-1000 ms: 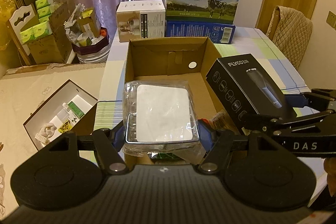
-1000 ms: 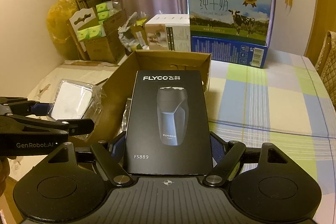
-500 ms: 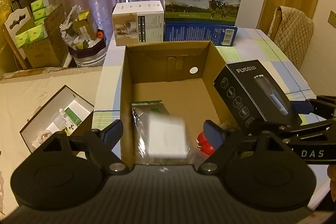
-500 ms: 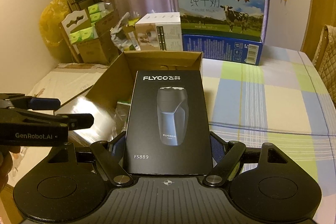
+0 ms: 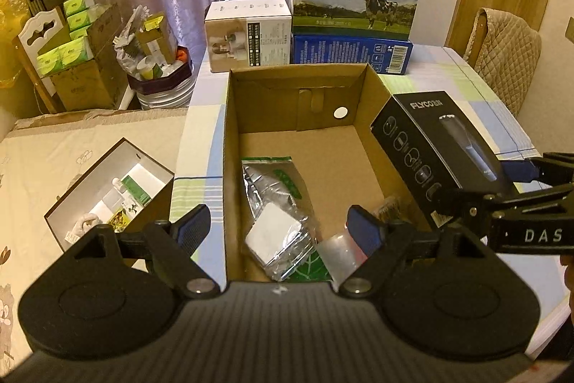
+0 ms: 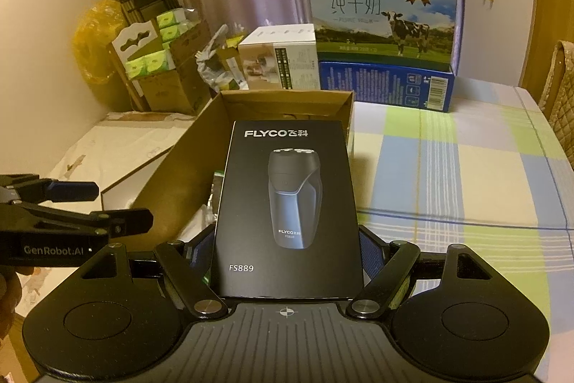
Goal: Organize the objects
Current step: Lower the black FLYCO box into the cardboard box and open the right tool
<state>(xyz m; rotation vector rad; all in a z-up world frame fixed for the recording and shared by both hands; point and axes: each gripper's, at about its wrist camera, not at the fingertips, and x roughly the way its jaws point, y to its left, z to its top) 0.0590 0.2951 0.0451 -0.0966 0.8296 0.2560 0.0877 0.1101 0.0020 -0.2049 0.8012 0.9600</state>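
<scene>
**Shaver box gripped at the carton's right wall; left gripper spread wide and empty**

The left gripper (image 5: 278, 225) is seen spread wide above the near end of the open cardboard carton (image 5: 229, 146), with nothing between its blue-padded fingers (image 5: 362, 230); one finger is placed outside the carton's left wall and the other over its interior. On the carton floor a plastic-wrapped white packet (image 5: 274, 236) is seen lying tilted on a silver foil pouch (image 5: 265, 183) with green print; just beside it, toward the right finger, a clear-wrapped item with a red part (image 5: 340, 252) is partly hidden, and its identity cannot be told.

The right gripper (image 6: 285, 257) is clamped on the lower end of the black FLYCO shaver box (image 6: 287, 203), marked FS889; the box is held face up between the fingers, over the carton's right wall, with its far end reaching over the carton's interior in the left wrist view; no contact with the wall can be confirmed.

The carton is set on a checked tablecloth (image 6: 466, 174); beyond its far wall a white product box (image 5: 247, 34) is placed beside a pure-milk case (image 5: 355, 2), which is stacked on a blue box (image 5: 351, 54). To the left of the table, an open dark box of small items (image 5: 107, 192) is seen on a pale patterned surface.
</scene>
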